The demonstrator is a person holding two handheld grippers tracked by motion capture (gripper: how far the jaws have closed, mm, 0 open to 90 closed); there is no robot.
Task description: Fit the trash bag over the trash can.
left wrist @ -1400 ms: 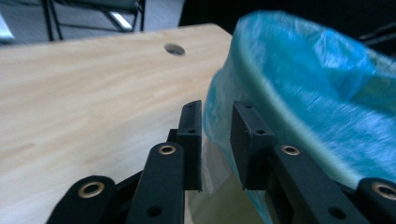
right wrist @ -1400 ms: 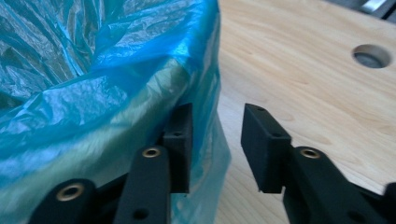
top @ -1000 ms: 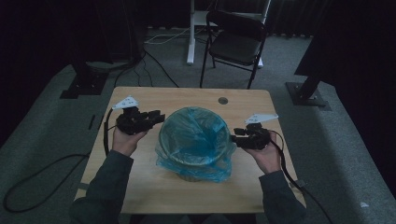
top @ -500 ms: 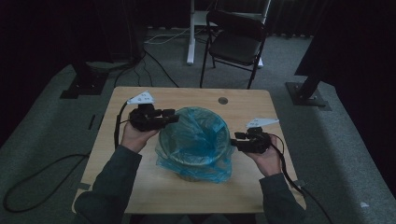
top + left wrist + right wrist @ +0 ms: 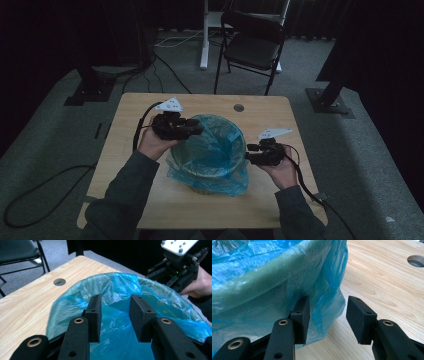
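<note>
Bag-lining work looks mostly done from the high view: the thin blue plastic bin liner [image 5: 210,155] sits opened out over the small round waste bin [image 5: 202,189] in the middle of the light wooden table [image 5: 130,125], its skirt folded down round the outside. My left tongs [image 5: 196,129] hang over the far-left rim, my right tongs [image 5: 248,156] sit just beside the right wall, touching the plastic at most.

Left gripper view next: my two black jaws stand spread above the mouth of the liner [image 5: 117,290], nothing pinched between them, and they have just been opening a little. Film lies fairly smooth over the rim, with my other hand [image 5: 200,285] beyond it.

Right gripper view last: jaws apart and just opened wider, one pad [image 5: 300,315] against a loose fold of the overhang [image 5: 329,307], the other over bare wood. I judge what remains is tidying that slack skirt and letting go.
</note>
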